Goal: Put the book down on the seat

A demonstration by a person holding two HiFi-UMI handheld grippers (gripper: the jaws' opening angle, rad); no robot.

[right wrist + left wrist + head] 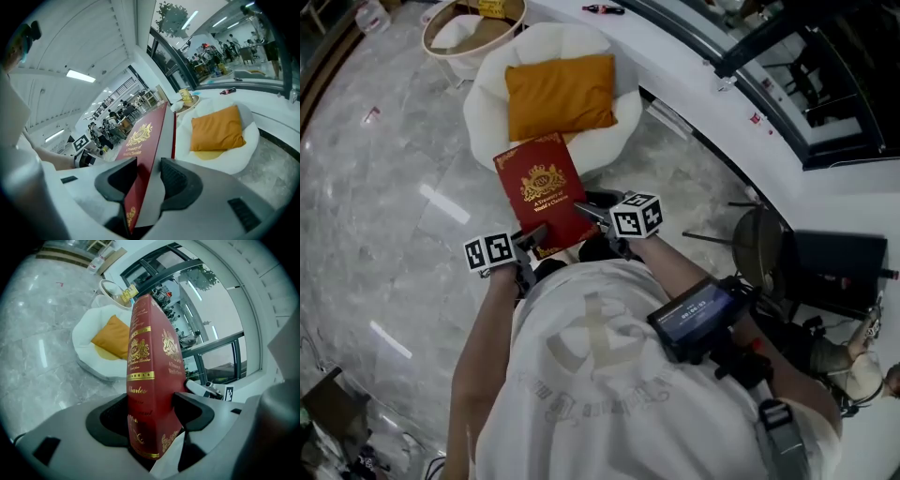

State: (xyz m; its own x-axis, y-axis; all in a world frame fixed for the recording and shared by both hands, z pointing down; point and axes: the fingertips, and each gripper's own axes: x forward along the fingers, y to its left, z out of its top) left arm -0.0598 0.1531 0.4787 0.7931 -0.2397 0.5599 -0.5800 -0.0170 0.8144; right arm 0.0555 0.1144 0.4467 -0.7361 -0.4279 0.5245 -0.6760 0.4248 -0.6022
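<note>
A red hardback book (542,192) with a gold crest is held in the air over the marble floor, just short of the seat. My left gripper (530,246) is shut on its lower left corner. In the left gripper view the book's spine (145,362) stands upright between the pads of that gripper (152,413). My right gripper (591,217) is shut on its lower right edge, and its own view shows the cover (143,136) clamped in the right gripper (149,176). Ahead lies the round white seat (492,103) with an orange cushion (561,94) on it.
A wicker-rimmed basket (473,23) stands behind the seat. A curved white counter (694,84) runs along the right, with a black stool (759,244) beside it. Grey marble floor (375,187) spreads to the left. The person's torso fills the lower part of the head view.
</note>
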